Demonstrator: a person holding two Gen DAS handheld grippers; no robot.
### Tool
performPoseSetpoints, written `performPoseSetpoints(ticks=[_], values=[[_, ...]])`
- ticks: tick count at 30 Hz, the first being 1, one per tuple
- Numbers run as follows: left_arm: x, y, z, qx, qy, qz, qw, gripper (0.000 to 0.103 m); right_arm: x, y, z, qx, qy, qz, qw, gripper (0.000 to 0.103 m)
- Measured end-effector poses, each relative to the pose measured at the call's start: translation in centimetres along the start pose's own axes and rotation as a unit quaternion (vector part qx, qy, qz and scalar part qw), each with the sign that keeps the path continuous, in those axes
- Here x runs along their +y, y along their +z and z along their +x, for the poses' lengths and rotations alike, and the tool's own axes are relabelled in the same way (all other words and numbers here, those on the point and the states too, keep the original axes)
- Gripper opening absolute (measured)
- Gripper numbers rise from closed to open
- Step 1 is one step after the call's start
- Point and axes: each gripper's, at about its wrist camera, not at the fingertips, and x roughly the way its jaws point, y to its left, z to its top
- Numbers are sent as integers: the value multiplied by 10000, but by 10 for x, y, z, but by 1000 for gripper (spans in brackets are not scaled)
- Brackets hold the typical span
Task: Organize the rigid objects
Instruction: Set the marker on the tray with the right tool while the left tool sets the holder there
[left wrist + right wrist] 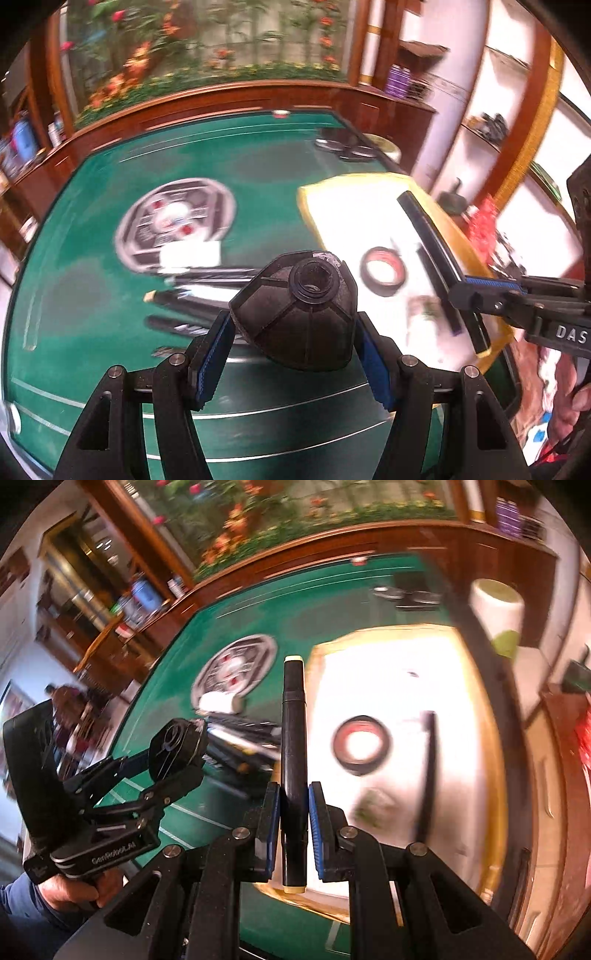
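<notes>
- Both my wrist views: heavy fisheye, corners black, straight edges bow near the rim.
- Motion blur over most of the bkgd; the green table (110,177) lines smear, the round emblem (236,664) is soft.
- My own grippers stay sharp, esp. the left gripper (295,354) and right gripper (293,823).
- The white tray (399,686) is blown out, glare wipes detail; the ring (362,744) on it is fuzzy.
- Room fairly bright, warm tint on the wood; light source can't tell.
- Shadows weak, soft sheen on the felt.
- Shelves at the edges v. blurred, out of focus.
</notes>
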Motion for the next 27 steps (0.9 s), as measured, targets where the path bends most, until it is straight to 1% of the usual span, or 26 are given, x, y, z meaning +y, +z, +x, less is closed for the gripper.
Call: performPoseSetpoints(ticks=[2, 5, 8, 12, 16, 22, 27], values=[[-18, 6, 7, 73, -214, 123, 9997, 69, -16, -3, -5, -36, -159, 204, 9997, 15], [-43, 10, 15, 115, -391, 385, 9984, 69, -37, -10, -9, -4, -425, 442, 9981, 15], [-67, 8, 29, 299, -632, 609, 9957, 69, -53, -14, -8, 68, -625, 579, 9963, 15], [-86, -3, 50, 528, -581, 828, 9935, 68, -67, -21, -2, 202, -716, 700, 9948, 15], [-88, -6, 64, 669, -512, 806, 9932, 68, -71, -25, 9, 370, -777, 682, 9940, 15], [-88, -4, 69, 616, -465, 820, 9936, 69, -78, -22, 19, 449, -768, 743, 9933, 15], [-86, -1, 73, 616, -508, 841, 9932, 69, -83, -20, 26, 512, -821, 751, 9925, 15]])
